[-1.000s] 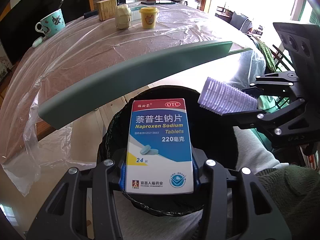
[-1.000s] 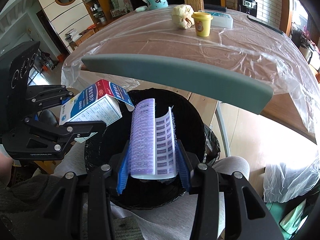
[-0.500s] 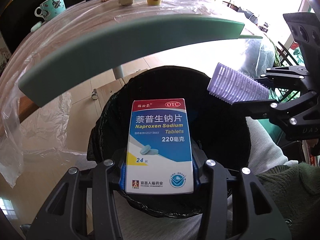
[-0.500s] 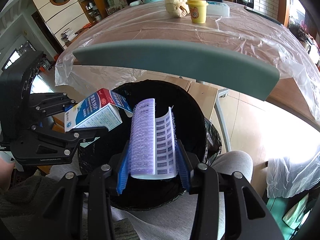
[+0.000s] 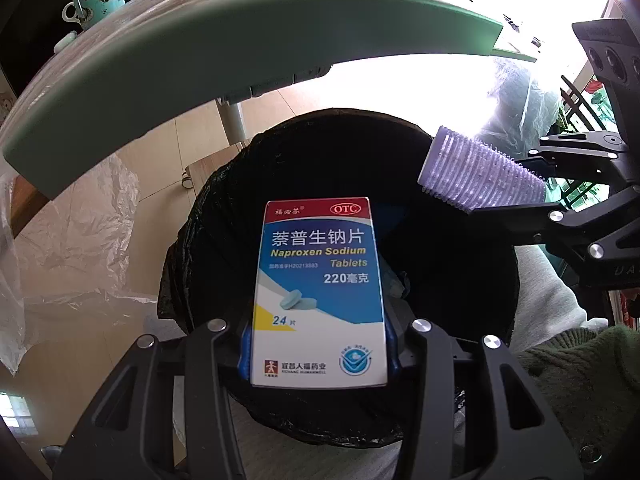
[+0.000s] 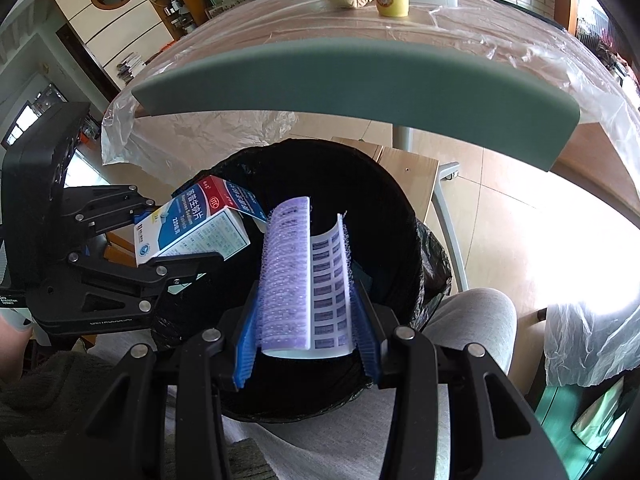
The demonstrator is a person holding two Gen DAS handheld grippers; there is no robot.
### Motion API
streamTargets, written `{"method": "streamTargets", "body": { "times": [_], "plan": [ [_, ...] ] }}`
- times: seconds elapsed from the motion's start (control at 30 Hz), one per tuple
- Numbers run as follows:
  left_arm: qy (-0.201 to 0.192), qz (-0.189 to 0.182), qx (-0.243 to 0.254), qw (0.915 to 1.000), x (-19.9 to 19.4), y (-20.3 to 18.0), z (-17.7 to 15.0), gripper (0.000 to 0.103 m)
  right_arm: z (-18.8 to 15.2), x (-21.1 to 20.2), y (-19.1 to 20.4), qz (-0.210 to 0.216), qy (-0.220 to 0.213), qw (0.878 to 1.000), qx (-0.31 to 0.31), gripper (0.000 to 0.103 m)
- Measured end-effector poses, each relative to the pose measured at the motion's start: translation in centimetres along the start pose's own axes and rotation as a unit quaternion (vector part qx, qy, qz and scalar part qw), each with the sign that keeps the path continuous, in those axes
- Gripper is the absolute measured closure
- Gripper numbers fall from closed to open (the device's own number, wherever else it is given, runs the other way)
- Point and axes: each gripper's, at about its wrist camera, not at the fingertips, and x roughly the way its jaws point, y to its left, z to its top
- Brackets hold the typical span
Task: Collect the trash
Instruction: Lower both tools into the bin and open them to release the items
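Black-lined trash bin point(image 5: 460, 240) sits directly under both loads. Left gripper point(image 5: 320, 344) jaws clamped on the Naproxen Sodium tablet box point(image 5: 320, 292); right gripper point(image 6: 304, 340) jaws clamped on a curled purple bristled sheet point(image 6: 288, 272). Both hang over the opening: part the jaws fully, box first, and withdraw upward, clear of the liner.

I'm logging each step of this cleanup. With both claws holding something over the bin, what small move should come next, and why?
Probably open the left claw: its medicine box hangs directly above the black-lined bin, so it should drop in. The right claw, gripping the purple sheet over the same opening, could release next.
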Motion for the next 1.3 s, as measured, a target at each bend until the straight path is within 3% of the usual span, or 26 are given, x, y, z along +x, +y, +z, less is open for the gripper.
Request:
{"method": "streamTargets", "body": {
  "times": [1.3],
  "plan": [
    [0.032, 0.026, 0.022, 0.9989, 2.0, -0.3, 0.1, 0.056, -0.2, 2.9, 0.9, -0.036, 0.029, 0.999, -0.015, 0.061]
  ]
}}
